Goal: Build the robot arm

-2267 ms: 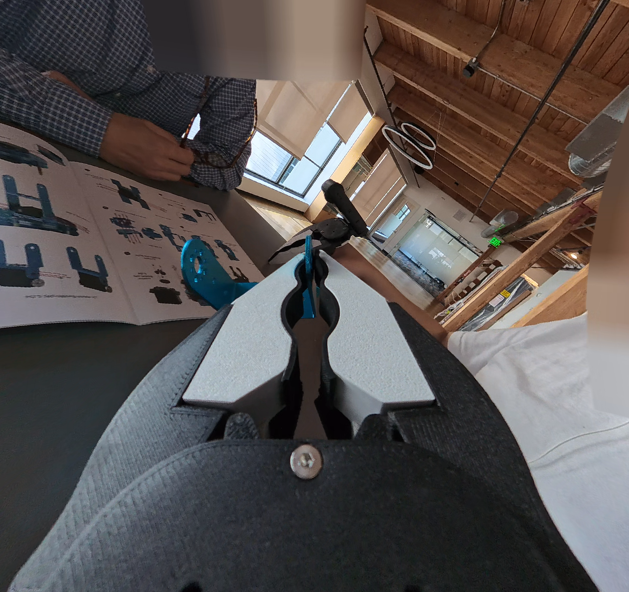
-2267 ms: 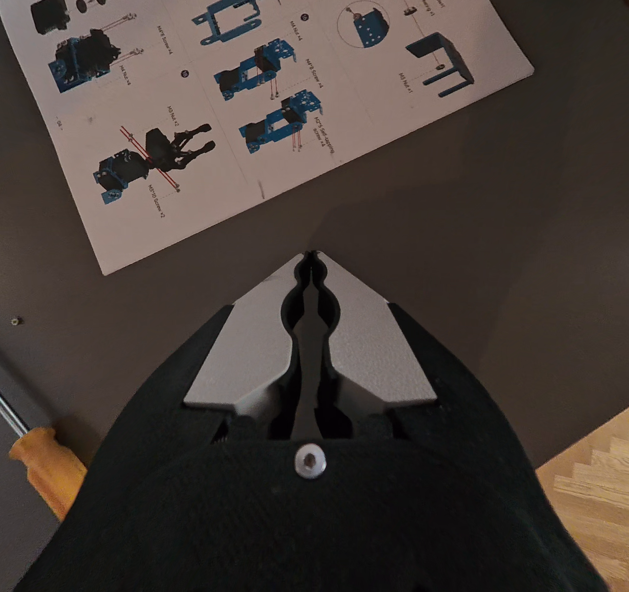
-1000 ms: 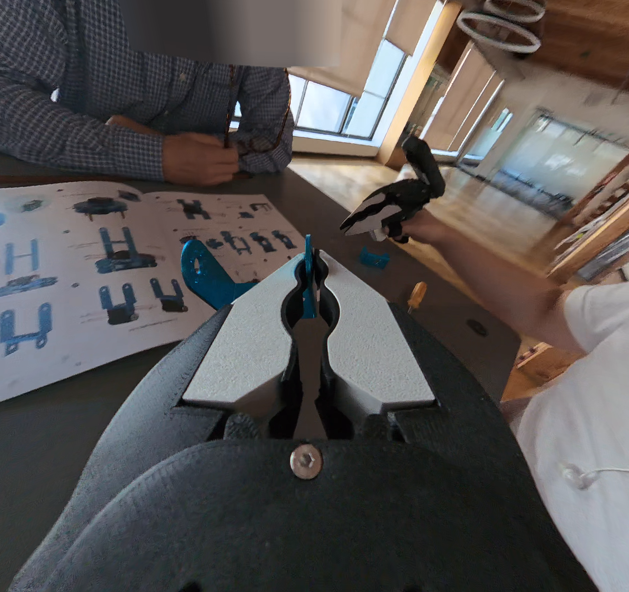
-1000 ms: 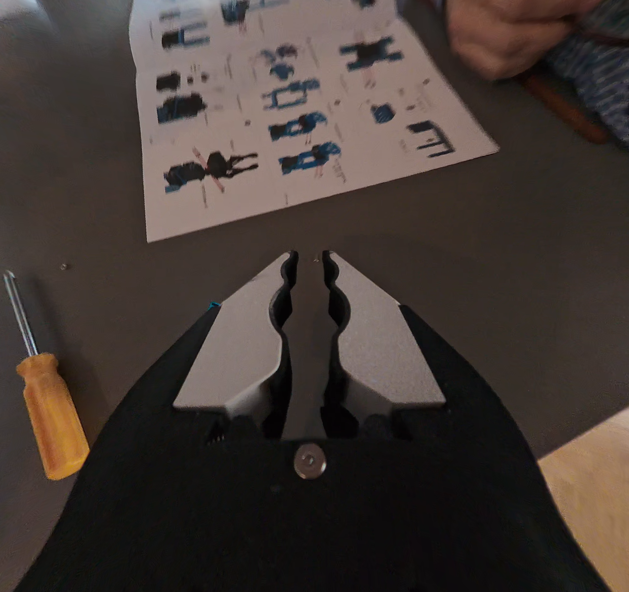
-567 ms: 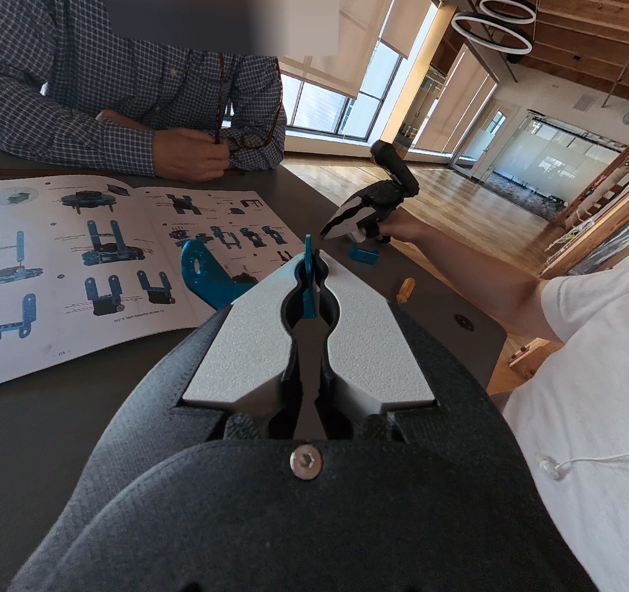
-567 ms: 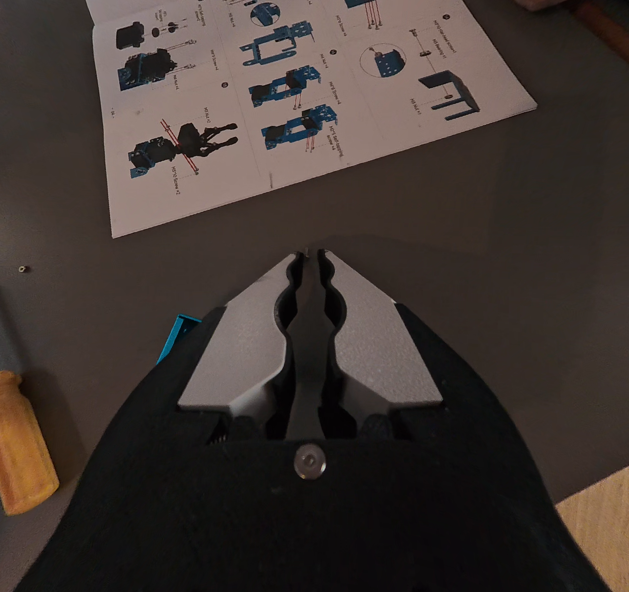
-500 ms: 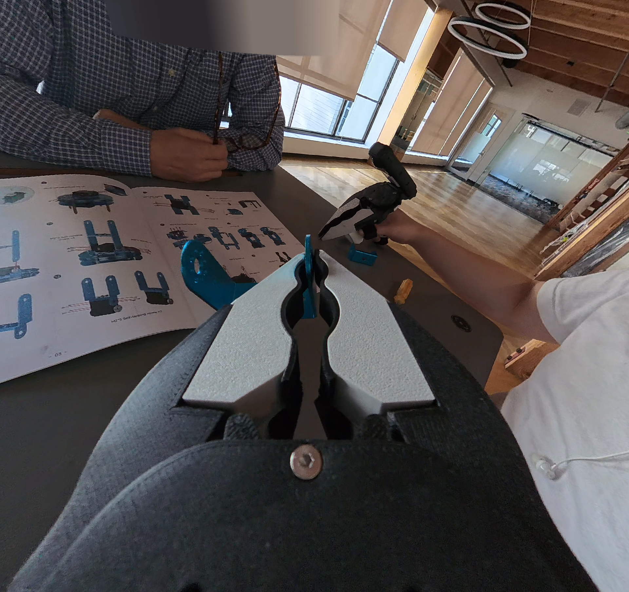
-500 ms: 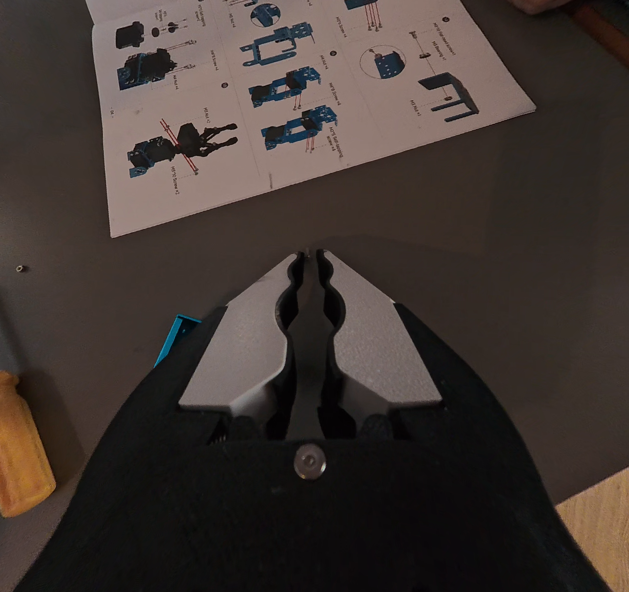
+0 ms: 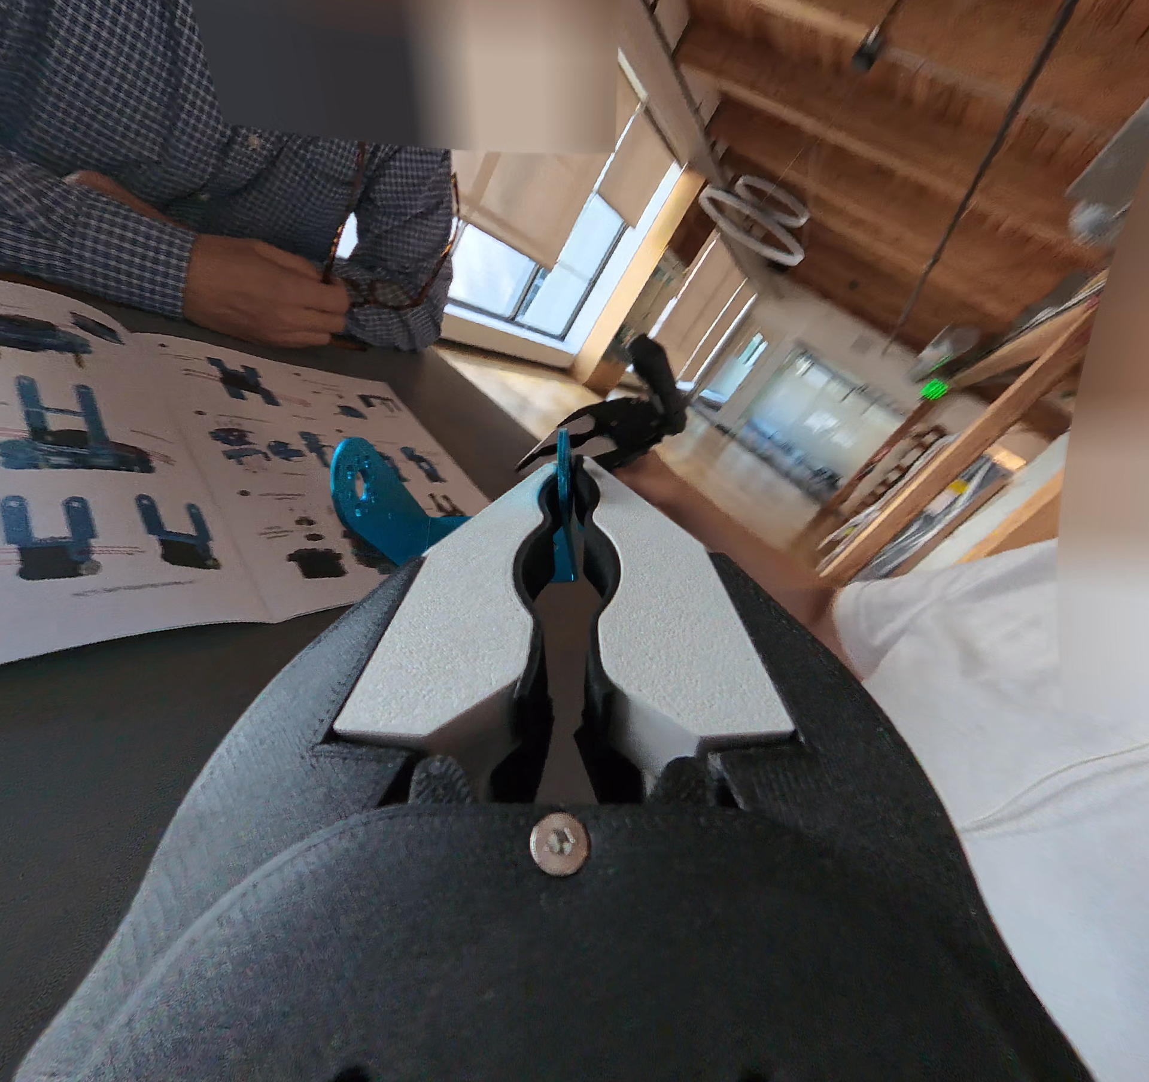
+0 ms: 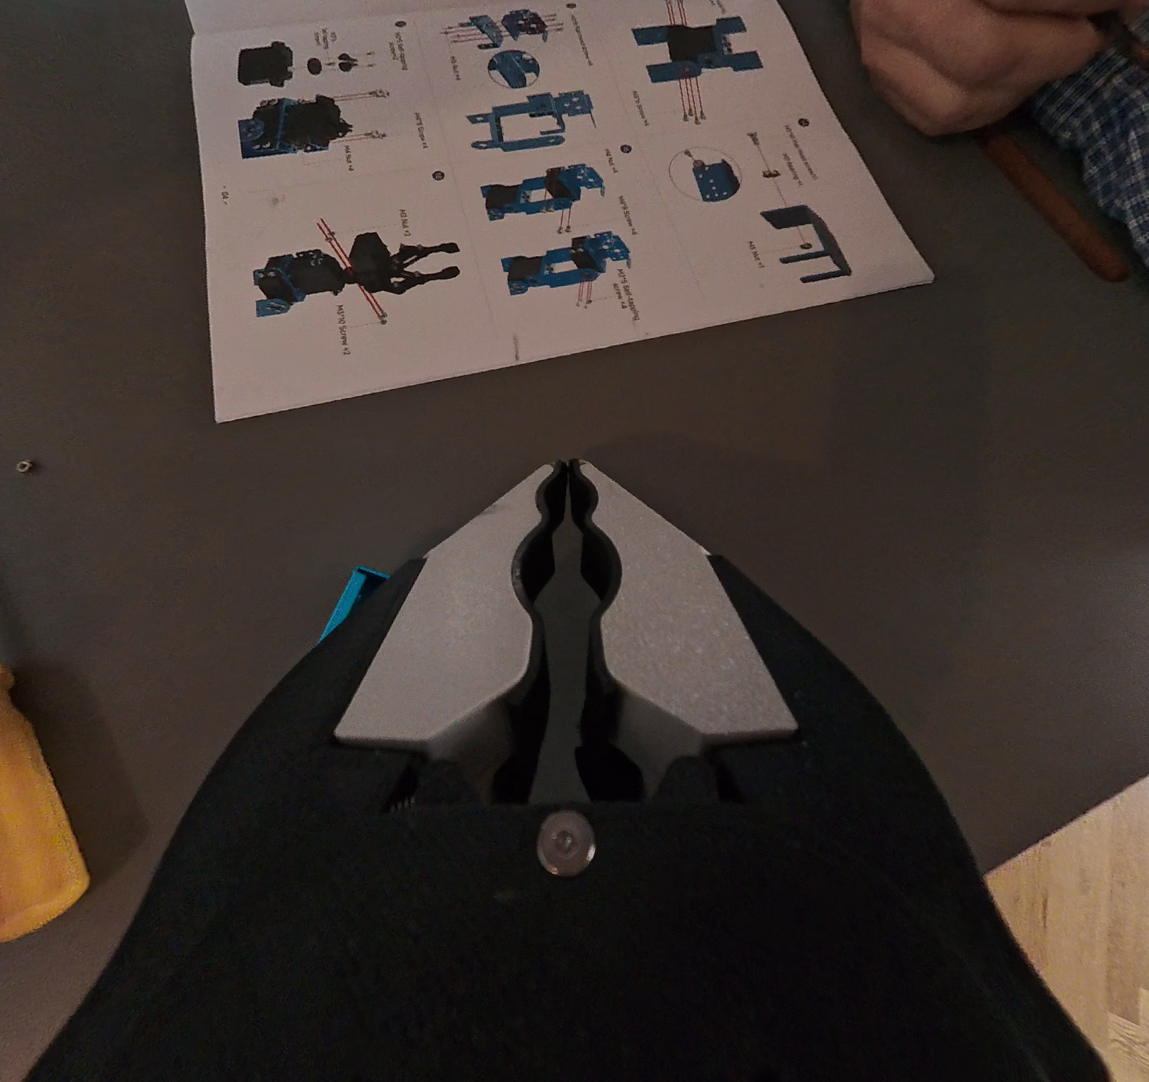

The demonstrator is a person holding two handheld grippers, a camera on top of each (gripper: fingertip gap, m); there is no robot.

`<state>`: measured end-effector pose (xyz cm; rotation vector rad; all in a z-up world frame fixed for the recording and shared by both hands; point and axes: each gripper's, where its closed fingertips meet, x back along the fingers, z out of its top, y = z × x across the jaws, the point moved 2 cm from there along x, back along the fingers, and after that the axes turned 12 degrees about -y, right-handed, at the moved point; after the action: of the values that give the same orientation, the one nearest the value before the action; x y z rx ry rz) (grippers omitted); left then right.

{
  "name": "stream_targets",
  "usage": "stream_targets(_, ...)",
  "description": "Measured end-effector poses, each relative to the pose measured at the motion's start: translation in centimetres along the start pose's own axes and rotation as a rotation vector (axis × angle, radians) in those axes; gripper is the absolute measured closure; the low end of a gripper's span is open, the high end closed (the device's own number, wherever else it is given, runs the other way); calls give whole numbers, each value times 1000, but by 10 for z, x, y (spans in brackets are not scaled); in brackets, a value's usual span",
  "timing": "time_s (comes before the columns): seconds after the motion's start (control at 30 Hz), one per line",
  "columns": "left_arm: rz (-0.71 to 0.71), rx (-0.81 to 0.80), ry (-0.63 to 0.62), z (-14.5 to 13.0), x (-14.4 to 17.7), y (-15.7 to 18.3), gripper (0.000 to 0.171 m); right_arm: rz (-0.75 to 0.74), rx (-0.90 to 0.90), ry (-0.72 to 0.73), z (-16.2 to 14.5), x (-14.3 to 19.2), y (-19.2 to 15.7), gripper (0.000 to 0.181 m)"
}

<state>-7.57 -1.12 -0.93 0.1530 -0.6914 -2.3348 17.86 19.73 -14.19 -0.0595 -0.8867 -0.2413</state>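
Note:
My left gripper (image 9: 569, 471) is shut on a thin blue metal bracket (image 9: 562, 517), held edge-on above the dark table. The bracket's round-ended, holed arm (image 9: 367, 492) sticks out to the left over an open instruction booklet (image 9: 155, 492). My right gripper shows farther off in the left wrist view (image 9: 559, 443), its tips close to the bracket's top edge. In its own view the right gripper (image 10: 569, 464) is shut above bare table (image 10: 870, 492); nothing shows between its tips.
A small blue part (image 10: 351, 601) lies beside the right gripper's left side. An orange screwdriver handle (image 10: 31, 816) and a tiny nut (image 10: 25, 466) lie at the left. The booklet (image 10: 497, 181) lies ahead. A person's hand (image 10: 970, 38) rests at the far right. The table edge and wooden floor (image 10: 1088, 928) are at the lower right. The gap from one gripper's tips to the other's is roughly 35 centimeters.
The right gripper opened slightly, then shut, and rose from near the table towards the bracket's tip. The left gripper tilted upward, still holding the bracket.

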Motion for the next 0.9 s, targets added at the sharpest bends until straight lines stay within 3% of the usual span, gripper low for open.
stream_targets(0.2, -80, 73, 61, -4, 10, 1, 171, 50, -20, 22, 3, 2, -6, 181)
stream_targets(0.6, -79, 110, 42, -15, 30, -1, 171, 273, -75, 242, 41, 46, -68, 181)
stream_targets(0.9, -205, 122, 36, 1, 49, -17, 171, 278, 14, 203, 84, 43, -136, 181)
